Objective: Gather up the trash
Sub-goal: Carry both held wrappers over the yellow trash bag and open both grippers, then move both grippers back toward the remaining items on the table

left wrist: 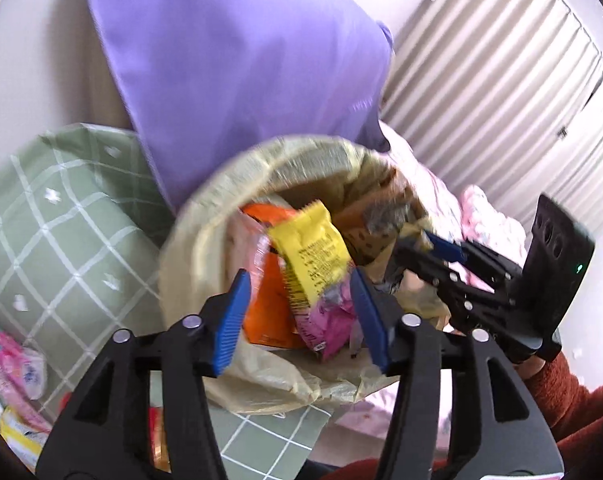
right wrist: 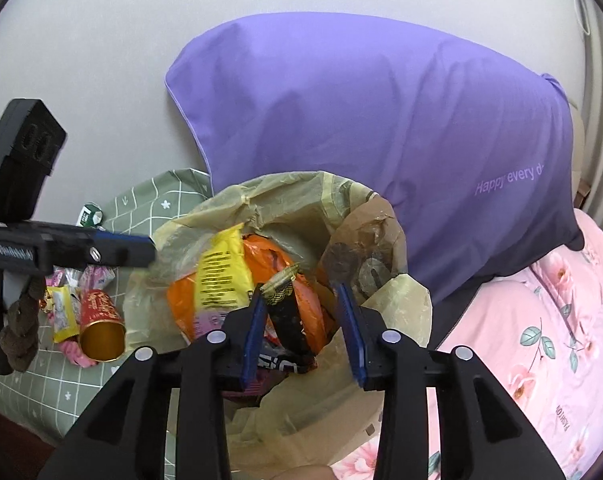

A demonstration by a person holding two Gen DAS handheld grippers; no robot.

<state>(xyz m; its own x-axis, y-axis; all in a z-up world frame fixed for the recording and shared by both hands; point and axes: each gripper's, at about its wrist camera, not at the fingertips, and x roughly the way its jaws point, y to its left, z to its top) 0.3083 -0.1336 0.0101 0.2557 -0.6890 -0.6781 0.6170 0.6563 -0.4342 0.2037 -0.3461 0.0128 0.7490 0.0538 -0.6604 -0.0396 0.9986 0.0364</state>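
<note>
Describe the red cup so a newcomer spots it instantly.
Start at the yellow-lined trash bin in front of the purple pillow. Left of it, on the green checked sheet, sits a wrapper pile. The red cup lies tipped there, its gold inside facing out.

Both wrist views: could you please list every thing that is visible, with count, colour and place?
trash bag: one, yellowish, centre, open
yellow wrapper: one, inside bag
orange wrapper: one, inside bag
black wrapper: one, black and gold, inside bag, between right gripper's fingers
purple pillow: one, behind bag
green checked cover: one, left
pink floral bedding: one, right
red cup: one, on its side, on green cover
left gripper: open, over bag
right gripper: open, over bag
</note>
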